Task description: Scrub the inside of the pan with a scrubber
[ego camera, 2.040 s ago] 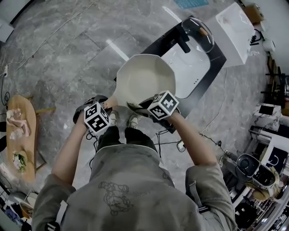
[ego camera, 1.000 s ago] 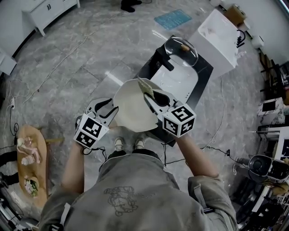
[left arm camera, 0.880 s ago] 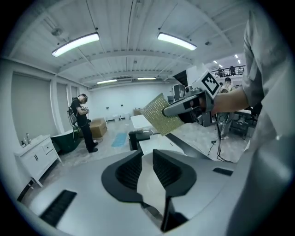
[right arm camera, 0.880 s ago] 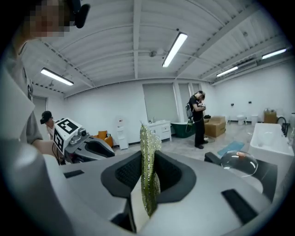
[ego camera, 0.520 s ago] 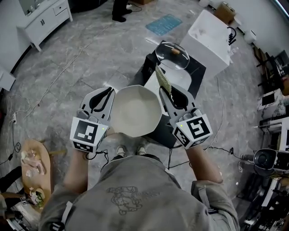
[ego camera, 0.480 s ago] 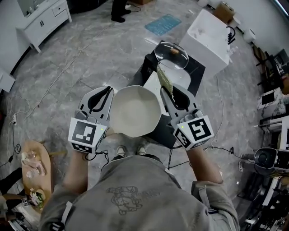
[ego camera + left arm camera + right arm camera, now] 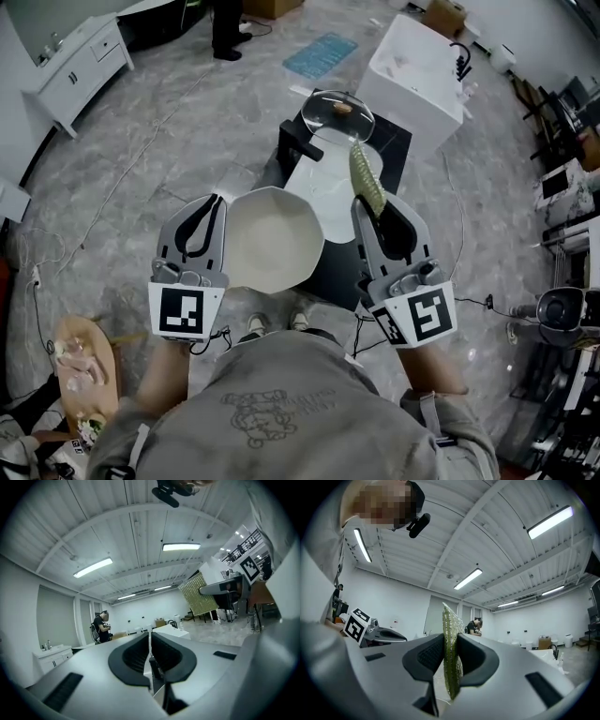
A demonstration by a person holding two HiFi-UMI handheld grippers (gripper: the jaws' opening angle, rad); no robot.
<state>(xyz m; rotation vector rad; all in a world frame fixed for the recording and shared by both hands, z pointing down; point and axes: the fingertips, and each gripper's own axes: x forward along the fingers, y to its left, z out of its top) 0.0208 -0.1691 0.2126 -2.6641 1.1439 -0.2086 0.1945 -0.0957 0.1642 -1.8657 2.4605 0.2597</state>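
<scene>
A cream pan (image 7: 272, 239) with a faceted rim lies face up at the near left corner of the black table (image 7: 330, 277). It sits between my two grippers, and its handle is hidden. My left gripper (image 7: 202, 202) stands at the pan's left side. Its jaws are pressed together, and I see nothing between the pads (image 7: 140, 651). My right gripper (image 7: 377, 204), to the right of the pan, is shut on a green-gold mesh scrubber (image 7: 367, 178). The scrubber (image 7: 449, 620) sticks up from the jaws, apart from the pan.
A glass lid (image 7: 337, 112) lies at the far end of the black table, beside a white inset top (image 7: 328, 192). A white cabinet (image 7: 412, 61) stands behind. A wooden board with food (image 7: 80, 375) is on the floor at left, and equipment clutters the right. A person (image 7: 474, 626) stands far off.
The right gripper has lifted the scrubber out of the pan and swung to the right. The left gripper has moved off to the pan's left side. The pan has stayed put.
</scene>
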